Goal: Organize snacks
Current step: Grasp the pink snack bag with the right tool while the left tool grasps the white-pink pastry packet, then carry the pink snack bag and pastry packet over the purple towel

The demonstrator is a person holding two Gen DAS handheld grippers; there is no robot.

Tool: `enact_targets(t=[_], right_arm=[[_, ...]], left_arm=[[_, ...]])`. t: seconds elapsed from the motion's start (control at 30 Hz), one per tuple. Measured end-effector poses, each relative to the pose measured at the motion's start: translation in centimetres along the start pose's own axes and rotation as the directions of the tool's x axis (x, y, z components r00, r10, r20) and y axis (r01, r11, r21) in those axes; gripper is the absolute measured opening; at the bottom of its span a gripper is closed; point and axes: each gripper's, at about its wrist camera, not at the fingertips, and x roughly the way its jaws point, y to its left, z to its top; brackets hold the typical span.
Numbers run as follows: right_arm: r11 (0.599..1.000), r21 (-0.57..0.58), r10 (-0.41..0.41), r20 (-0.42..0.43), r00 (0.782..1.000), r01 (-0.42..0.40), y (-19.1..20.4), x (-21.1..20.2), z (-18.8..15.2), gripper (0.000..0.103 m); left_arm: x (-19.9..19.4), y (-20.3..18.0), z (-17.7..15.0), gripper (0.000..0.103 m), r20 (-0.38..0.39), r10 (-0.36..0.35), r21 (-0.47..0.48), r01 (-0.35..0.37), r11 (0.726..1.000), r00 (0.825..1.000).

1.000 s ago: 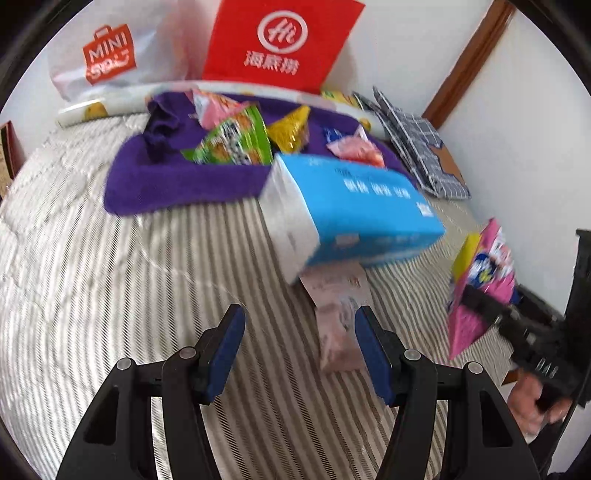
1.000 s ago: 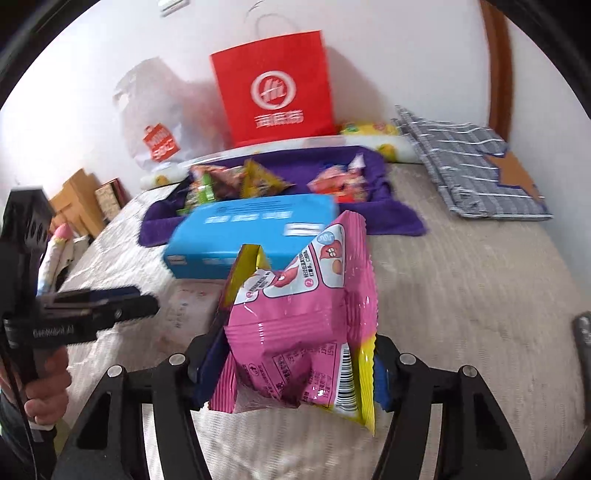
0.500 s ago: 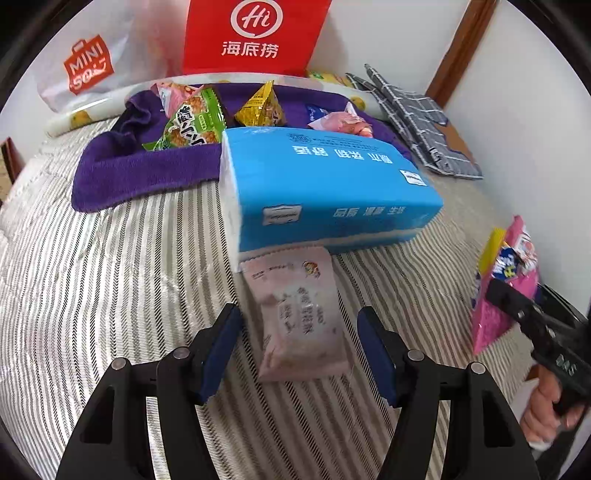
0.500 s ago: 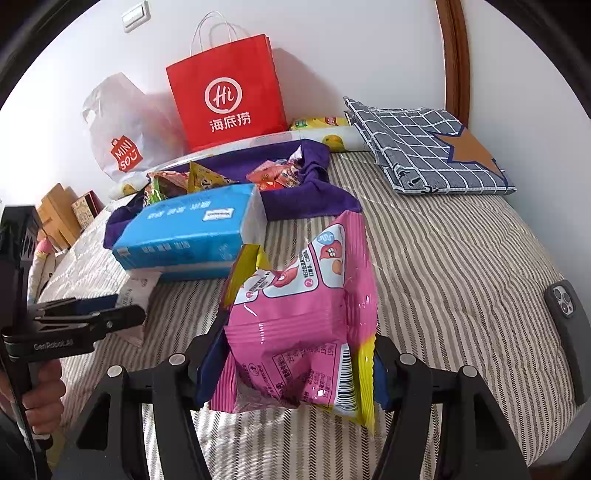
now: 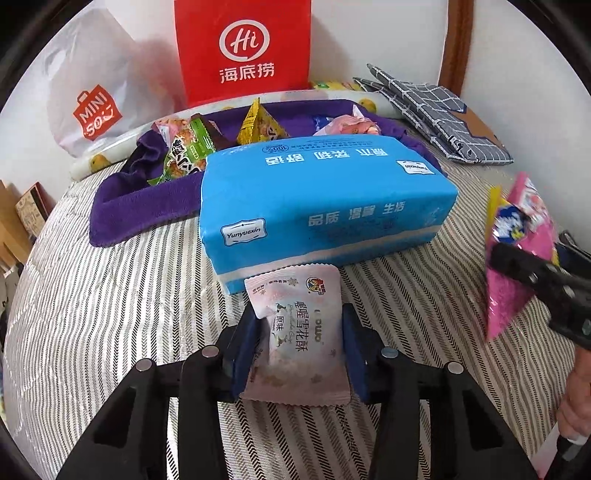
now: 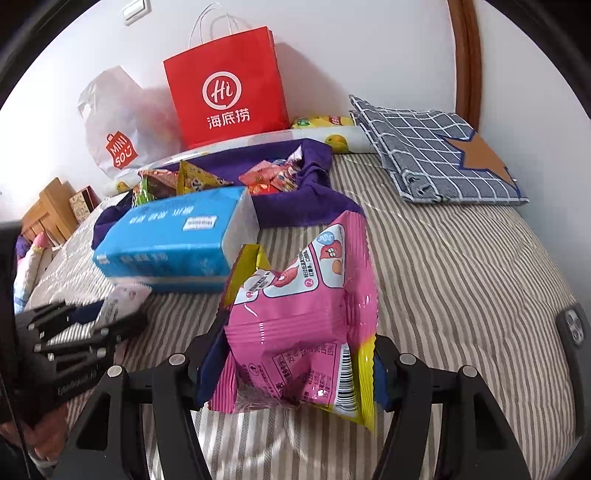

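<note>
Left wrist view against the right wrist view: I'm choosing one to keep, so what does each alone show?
Only left: the pale pink snack packet's printed face, the left gripper closing on it. Only right: a dark phone at the bed's edge, a wall switch. Both: blue tissue pack, red paper bag, bright pink snack bag in the right gripper.

Black gripper (image 5: 299, 354) frames, blue pads (image 5: 243, 350), silvery, seemingly round screws.

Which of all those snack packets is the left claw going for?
The pale pink packet lying against the blue tissue pack; the left claw is closing around it. The others sit on the purple towel.
</note>
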Motion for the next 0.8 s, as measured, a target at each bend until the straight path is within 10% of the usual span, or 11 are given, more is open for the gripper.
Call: enact_targets(t=[0.8], right_arm=[[0.996, 0.086, 0.021, -0.083, 0.996, -0.014, -0.5, 3.3, 0.9, 0.064]], left_arm=[[-0.1, 0.3, -0.2, 0.043, 0.006, -0.024, -0.035, 0.024, 0.999, 1.0]])
